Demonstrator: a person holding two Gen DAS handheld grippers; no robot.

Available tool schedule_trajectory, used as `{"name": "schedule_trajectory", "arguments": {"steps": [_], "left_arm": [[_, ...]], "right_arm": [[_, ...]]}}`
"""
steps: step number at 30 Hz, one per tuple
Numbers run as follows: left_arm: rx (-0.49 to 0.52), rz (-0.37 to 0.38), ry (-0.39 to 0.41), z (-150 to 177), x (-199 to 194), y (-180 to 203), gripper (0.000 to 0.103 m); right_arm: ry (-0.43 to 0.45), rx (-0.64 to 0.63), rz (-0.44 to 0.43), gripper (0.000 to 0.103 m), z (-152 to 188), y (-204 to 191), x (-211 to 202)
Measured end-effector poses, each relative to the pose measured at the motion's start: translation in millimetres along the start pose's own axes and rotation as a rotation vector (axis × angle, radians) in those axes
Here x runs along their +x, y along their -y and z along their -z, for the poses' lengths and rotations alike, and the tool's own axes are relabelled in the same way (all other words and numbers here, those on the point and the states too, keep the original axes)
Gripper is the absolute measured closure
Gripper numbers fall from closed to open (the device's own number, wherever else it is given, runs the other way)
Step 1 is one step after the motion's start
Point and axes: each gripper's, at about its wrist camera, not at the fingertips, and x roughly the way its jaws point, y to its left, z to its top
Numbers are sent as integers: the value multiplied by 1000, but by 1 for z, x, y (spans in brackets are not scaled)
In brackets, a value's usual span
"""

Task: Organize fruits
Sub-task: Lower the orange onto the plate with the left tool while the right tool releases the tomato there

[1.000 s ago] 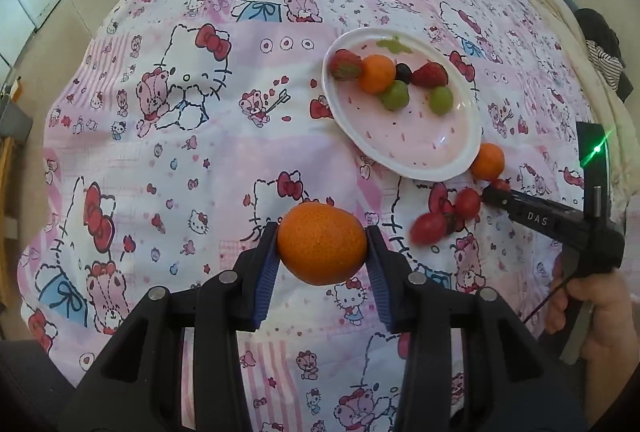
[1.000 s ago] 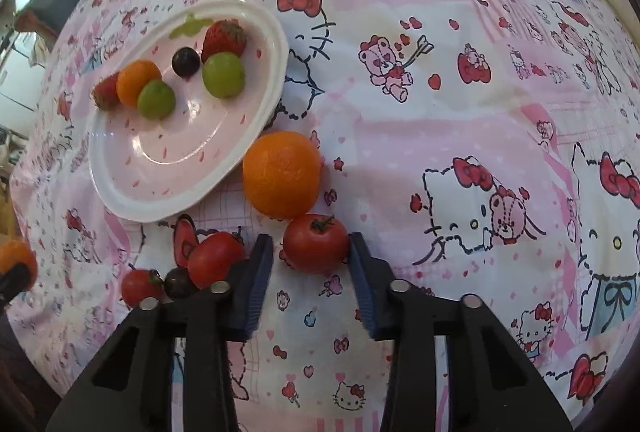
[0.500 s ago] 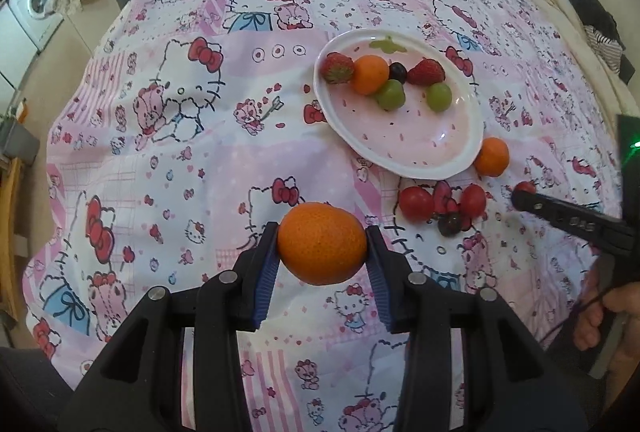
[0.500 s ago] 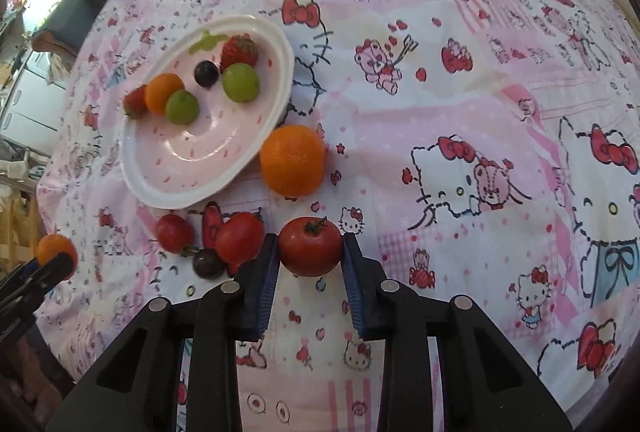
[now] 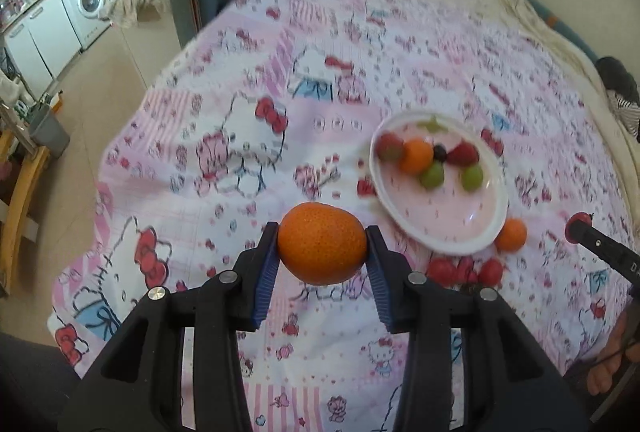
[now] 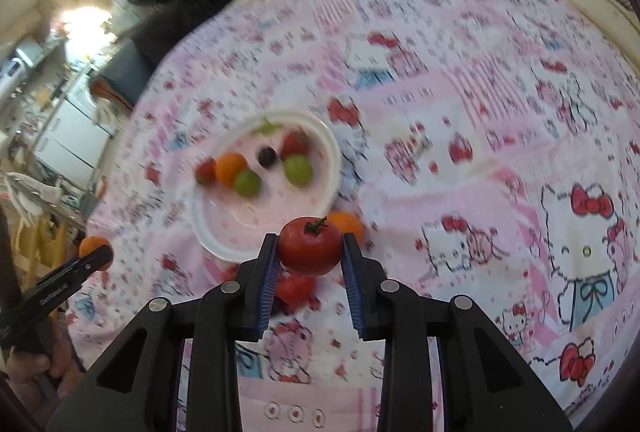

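Six pieces are already laid in the white plate (image 5: 486, 240): two strawberries, a small orange (image 5: 416, 161), a dark berry, two green grapes (image 5: 432, 176). Roughly halfway is judged. An orange (image 5: 322, 243) is clamped between the blue pads of the left gripper (image 5: 322, 252), held clear above the patterned pink cloth (image 5: 240, 136), short of the plate. A red tomato (image 6: 309, 246) with green stem is gripped by the right gripper (image 6: 309, 260), also aloft, just short of the plate's near rim. Left on the cloth: another small orange (image 5: 511, 234) just beside the plate rim, and a blurred cluster of red fruits (image 5: 464, 270), count not readable. Both held fruits not yet placed
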Motion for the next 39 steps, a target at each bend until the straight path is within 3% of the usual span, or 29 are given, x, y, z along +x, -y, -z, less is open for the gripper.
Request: {"name": "schedule_trajectory", "arguments": {"steps": [9, 14, 16, 22, 28, 34, 39], "left_arm": [[88, 49, 127, -37, -21, 25, 66], [159, 57, 105, -53, -9, 42, 66], [188, 82, 62, -57, 5, 48, 66], [220, 43, 33, -62, 30, 61, 66], [240, 50, 1, -65, 50, 70, 65], [183, 66, -49, -69, 74, 65, 65], [213, 77, -48, -68, 86, 73, 65]], "right_arm": [[149, -91, -116, 71, -12, -28, -24], [219, -137, -140, 71, -22, -38, -31], [210, -137, -136, 71, -28, -38, -25], [170, -104, -113, 71, -44, -28, -4], [132, -95, -119, 71, -55, -22, 14], [87, -100, -90, 71, -63, -19, 36], [40, -102, -76, 71, -67, -17, 56]]}}
